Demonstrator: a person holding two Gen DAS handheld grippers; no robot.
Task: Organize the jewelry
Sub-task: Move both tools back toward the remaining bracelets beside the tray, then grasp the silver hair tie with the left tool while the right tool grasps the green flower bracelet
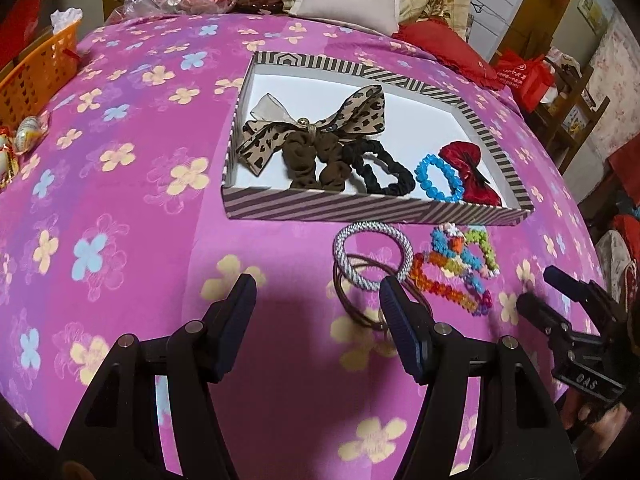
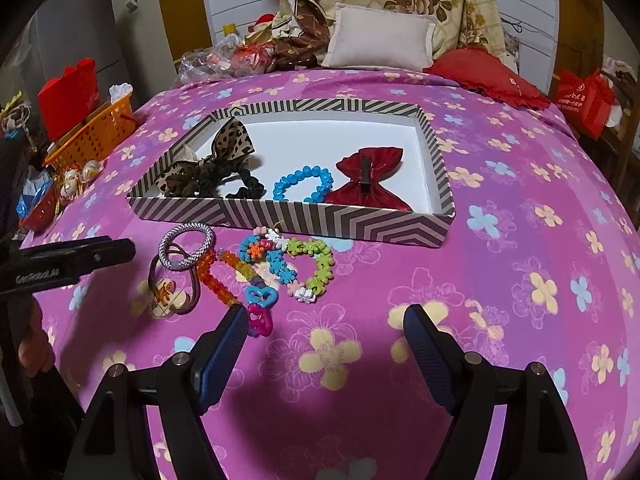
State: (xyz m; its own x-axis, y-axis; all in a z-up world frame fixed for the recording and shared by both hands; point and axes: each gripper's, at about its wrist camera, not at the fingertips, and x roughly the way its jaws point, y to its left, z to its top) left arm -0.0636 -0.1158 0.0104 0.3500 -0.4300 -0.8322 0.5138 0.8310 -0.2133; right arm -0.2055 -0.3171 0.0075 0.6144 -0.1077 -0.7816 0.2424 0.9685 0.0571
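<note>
A striped tray (image 1: 360, 208) (image 2: 296, 220) lies on the pink flowered bedspread. It holds a leopard bow (image 1: 320, 120) (image 2: 232, 140), dark scrunchies (image 1: 384, 170), a blue bead bracelet (image 1: 438, 178) (image 2: 304, 182) and a red bow (image 1: 470, 172) (image 2: 370, 180). In front of the tray lie a silver-white bangle (image 1: 372, 256) (image 2: 186, 246), brown hair ties (image 1: 360, 304) (image 2: 172, 284) and colourful bead bracelets (image 1: 460, 268) (image 2: 280, 264). My left gripper (image 1: 316, 300) is open and empty, just left of the bangle. My right gripper (image 2: 324, 320) is open and empty, right of the bead bracelets.
An orange basket (image 1: 36, 72) (image 2: 96, 136) and wrapped sweets (image 1: 24, 136) sit at the bed's left edge. A white pillow (image 2: 380, 38), a red cushion (image 2: 484, 72) and plastic bags (image 2: 212, 60) lie at the far end.
</note>
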